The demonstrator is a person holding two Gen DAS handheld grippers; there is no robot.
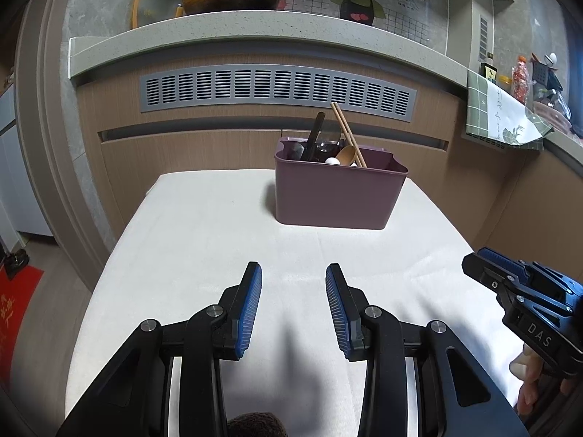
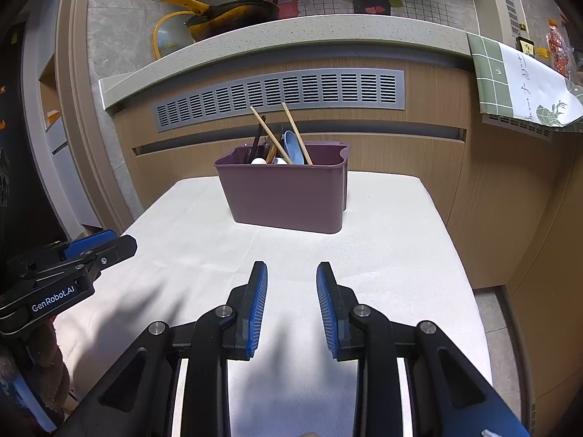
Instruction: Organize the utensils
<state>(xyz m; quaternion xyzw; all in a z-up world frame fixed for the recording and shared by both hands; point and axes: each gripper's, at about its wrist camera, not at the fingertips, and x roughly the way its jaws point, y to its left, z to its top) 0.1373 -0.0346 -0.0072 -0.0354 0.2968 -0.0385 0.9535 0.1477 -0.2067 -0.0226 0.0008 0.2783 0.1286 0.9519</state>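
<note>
A mauve plastic bin (image 1: 335, 196) stands at the far end of a white-covered table (image 1: 204, 240); it also shows in the right wrist view (image 2: 288, 196). Inside it stand wooden chopsticks (image 2: 297, 134), a wooden spoon (image 1: 346, 154), dark utensils (image 1: 315, 134), white spoon ends (image 2: 259, 161) and a blue spoon (image 2: 294, 147). My left gripper (image 1: 293, 273) is open and empty above the near table, well short of the bin. My right gripper (image 2: 291, 271) is open and empty, beside the left one; it appears at the right edge of the left wrist view (image 1: 473, 260).
A wooden cabinet front with a grey vent grille (image 1: 277, 89) rises behind the table. A stone counter (image 1: 255, 29) above holds a yellow-handled pan (image 2: 226, 14). A green checked cloth (image 2: 521, 80) hangs off the counter at right. Floor drops off on both table sides.
</note>
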